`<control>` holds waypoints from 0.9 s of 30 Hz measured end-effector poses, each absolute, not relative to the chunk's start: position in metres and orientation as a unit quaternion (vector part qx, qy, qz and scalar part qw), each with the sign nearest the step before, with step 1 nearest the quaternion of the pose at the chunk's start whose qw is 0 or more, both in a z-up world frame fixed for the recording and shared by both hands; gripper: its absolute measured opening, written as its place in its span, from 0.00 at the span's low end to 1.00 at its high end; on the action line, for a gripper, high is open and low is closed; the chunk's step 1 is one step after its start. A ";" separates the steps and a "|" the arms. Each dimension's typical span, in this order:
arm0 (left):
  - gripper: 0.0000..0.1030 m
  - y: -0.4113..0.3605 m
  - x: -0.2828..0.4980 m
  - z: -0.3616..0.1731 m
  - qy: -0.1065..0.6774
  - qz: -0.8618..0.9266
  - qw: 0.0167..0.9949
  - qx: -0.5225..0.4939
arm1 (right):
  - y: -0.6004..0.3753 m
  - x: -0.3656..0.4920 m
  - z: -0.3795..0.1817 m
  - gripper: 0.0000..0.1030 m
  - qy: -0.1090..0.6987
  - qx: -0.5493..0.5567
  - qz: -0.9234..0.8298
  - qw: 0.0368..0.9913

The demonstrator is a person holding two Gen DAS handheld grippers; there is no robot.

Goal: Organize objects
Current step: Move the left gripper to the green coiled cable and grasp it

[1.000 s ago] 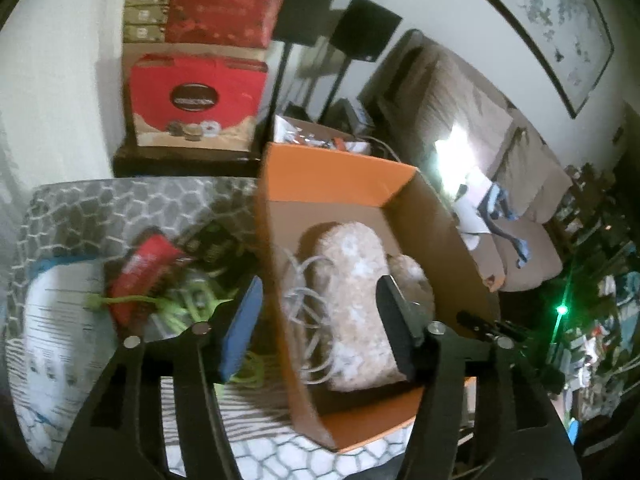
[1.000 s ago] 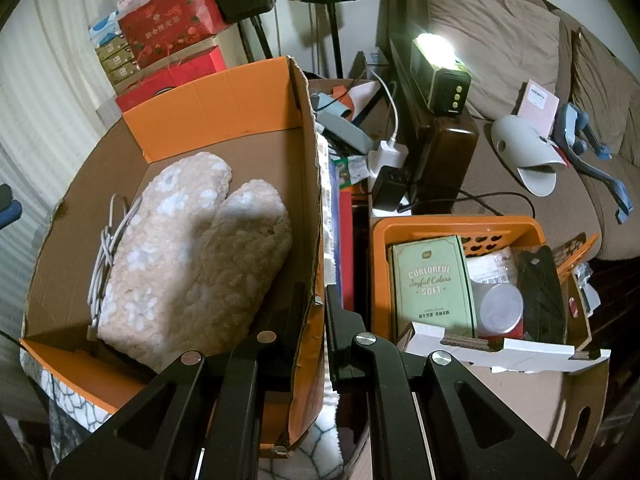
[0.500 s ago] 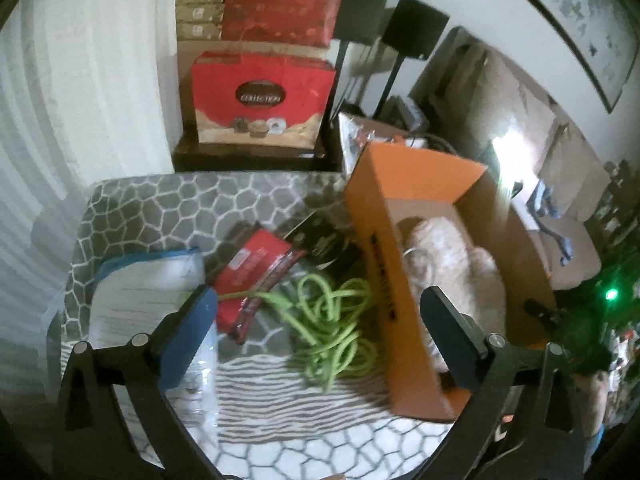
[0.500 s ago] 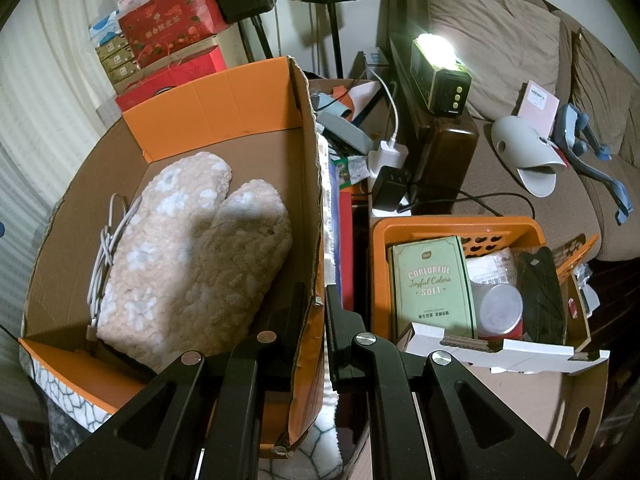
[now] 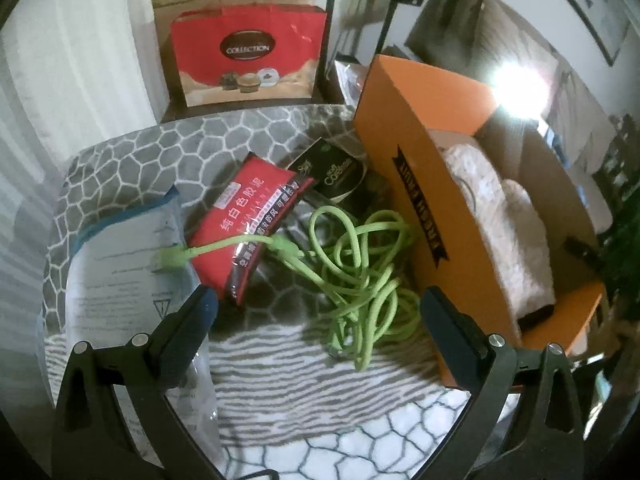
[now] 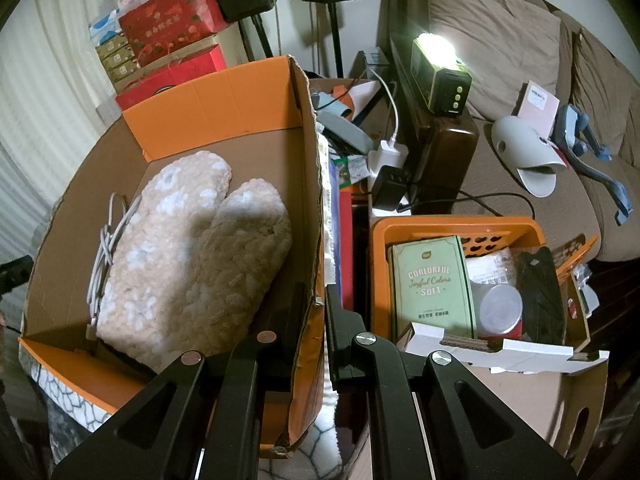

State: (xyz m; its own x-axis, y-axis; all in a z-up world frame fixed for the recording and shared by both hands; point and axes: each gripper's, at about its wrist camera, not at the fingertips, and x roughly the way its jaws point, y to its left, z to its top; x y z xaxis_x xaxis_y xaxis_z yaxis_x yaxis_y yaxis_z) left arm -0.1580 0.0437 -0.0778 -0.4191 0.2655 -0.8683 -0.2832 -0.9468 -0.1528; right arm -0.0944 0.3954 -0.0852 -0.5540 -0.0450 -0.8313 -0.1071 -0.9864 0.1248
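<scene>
An orange cardboard box (image 5: 416, 184) stands on a grey patterned cloth and holds a fluffy beige mitten (image 6: 192, 256) and a white cable (image 6: 104, 240). My right gripper (image 6: 316, 312) is shut on the box's right wall (image 6: 312, 184). My left gripper (image 5: 320, 312) is open and empty above a tangled green cord (image 5: 356, 264). Beside the cord lie a red packet (image 5: 248, 208), a black packet (image 5: 332, 172) and a clear plastic bag with papers (image 5: 124, 276).
Red gift boxes (image 5: 248, 56) are stacked on a dark stand behind the table. An orange basket (image 6: 460, 264) with a green box, a can and other items sits right of the cardboard box. A sofa (image 6: 500, 40), a lamp and chargers are beyond.
My left gripper has opened wide and moved left, from over the box to above the green cord. My right gripper has held still on the box wall.
</scene>
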 end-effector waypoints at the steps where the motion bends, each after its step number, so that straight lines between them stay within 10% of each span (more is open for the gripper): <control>1: 0.98 0.044 -0.158 -0.079 0.010 0.843 0.166 -0.512 | 0.395 -0.094 -0.085 0.07 0.080 -0.472 0.878 0.018; 17: 0.74 0.071 -0.151 -0.104 0.062 0.827 0.203 -0.520 | 0.396 -0.095 -0.085 0.07 0.081 -0.472 0.878 0.018; 27: 0.21 0.071 -0.152 -0.112 0.038 0.817 0.213 -0.535 | 0.395 -0.095 -0.085 0.07 0.080 -0.473 0.877 0.018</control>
State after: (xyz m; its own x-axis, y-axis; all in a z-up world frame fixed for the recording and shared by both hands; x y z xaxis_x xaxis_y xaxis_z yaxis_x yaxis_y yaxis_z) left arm -0.1520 0.0711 -0.1121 -0.3366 0.3074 -0.8901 -0.3892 -0.9061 -0.1658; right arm -0.0950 0.3954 -0.0851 -0.5527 -0.0442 -0.8322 -0.1074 -0.9865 0.1237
